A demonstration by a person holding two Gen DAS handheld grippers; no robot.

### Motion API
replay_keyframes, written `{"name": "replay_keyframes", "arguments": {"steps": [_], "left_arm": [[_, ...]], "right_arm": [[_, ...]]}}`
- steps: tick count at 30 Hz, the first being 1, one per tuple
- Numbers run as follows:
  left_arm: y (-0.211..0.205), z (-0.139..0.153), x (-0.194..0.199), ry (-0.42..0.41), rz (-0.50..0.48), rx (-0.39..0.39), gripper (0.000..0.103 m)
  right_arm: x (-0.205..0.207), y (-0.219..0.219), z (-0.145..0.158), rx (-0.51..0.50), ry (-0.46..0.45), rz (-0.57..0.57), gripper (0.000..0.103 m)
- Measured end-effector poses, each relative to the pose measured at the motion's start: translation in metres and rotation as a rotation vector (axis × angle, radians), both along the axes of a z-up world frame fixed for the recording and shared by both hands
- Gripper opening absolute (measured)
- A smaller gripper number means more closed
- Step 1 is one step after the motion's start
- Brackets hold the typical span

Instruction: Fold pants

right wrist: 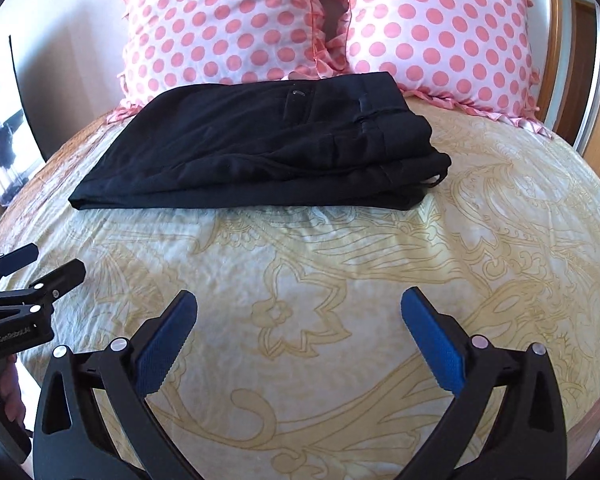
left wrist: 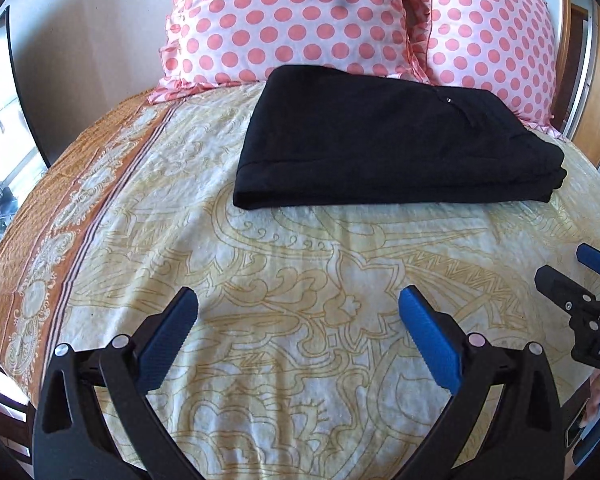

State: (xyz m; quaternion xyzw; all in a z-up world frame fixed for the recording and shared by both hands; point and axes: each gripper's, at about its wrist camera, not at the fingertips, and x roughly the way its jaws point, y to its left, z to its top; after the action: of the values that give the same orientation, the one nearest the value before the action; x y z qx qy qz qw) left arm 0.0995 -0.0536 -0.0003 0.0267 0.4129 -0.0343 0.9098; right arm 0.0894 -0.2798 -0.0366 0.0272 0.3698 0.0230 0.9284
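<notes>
Both grippers, left (left wrist: 298,312) and right (right wrist: 299,312), gape wide and empty over the sheet (left wrist: 300,248), well short of the folded pants (left wrist: 388,140) by the pillows (left wrist: 292,16).

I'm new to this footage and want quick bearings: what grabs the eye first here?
The black pants, folded into a neat stack, lie on the cream patterned bedspread just before two pink polka-dot pillows at the head of the bed. Nearer the camera, the left gripper and the right gripper hang open and empty over the sheet.

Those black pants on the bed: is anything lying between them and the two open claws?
Nothing but bare patterned bedsheet between the folded black pants and the right gripper; the left wrist view shows the same before the left gripper.
</notes>
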Motion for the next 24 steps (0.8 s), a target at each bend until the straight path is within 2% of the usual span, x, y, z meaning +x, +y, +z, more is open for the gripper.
{"name": "replay_keyframes", "arguments": {"steps": [4, 10, 24], "left_arm": [[0.0016, -0.0011, -0.003, -0.016, 0.0, -0.006, 0.101], [0.0015, -0.0035, -0.0081, -0.056, 0.002, -0.008, 0.101], [0.0008, -0.0034, -0.0087, -0.064, 0.006, -0.009, 0.101]], "right_arm": [[-0.0013, 0.0057, -0.0057, -0.044, 0.006, -0.01, 0.102], [-0.0034, 0.0046, -0.0058, -0.033, 0.004, -0.027, 0.102], [-0.0046, 0.0045, -0.0061, -0.031, -0.015, -0.031, 0.102]]}}
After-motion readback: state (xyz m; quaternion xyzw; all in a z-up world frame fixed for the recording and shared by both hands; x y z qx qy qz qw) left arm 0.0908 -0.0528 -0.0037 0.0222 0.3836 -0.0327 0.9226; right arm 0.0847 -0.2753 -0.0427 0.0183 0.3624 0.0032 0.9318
